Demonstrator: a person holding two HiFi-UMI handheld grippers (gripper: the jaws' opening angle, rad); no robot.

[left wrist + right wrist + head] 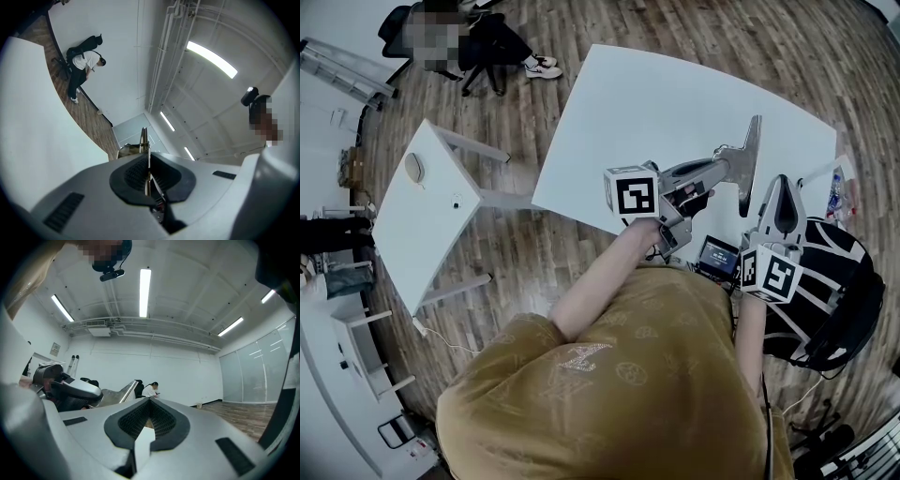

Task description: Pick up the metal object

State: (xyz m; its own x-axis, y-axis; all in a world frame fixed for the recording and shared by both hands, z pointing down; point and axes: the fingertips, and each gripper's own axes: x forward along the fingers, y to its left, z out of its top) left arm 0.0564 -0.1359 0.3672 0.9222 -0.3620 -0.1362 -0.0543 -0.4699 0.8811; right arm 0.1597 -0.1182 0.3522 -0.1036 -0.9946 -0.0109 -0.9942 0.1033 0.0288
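A person in a tan shirt stands over a large white table (675, 94), seen from above, with 1 two-jaw tool in each hand. The left gripper (715, 167) is clamped on the 1 metal object (752, 159), a long, flat silvery piece with a bracket-like arm. It sits in the air above the near edge of the table, apparently clear of the surface. In the left gripper view the jaws (146, 157) pinch the thin metal edge (144, 139), pointing up toward ceiling lights. The right gripper (780, 187) is held just beside it, tilted upward; in its own view the jaws (149, 401) are pressed together with nothing between them. The pick-up looks done, with at most a steady hold or set-down left. Counted: 1 metal object, 2 grippers, 2 white tables including a smaller one (422, 216) well apart at the left, and 1 seated person (478, 42) far off.
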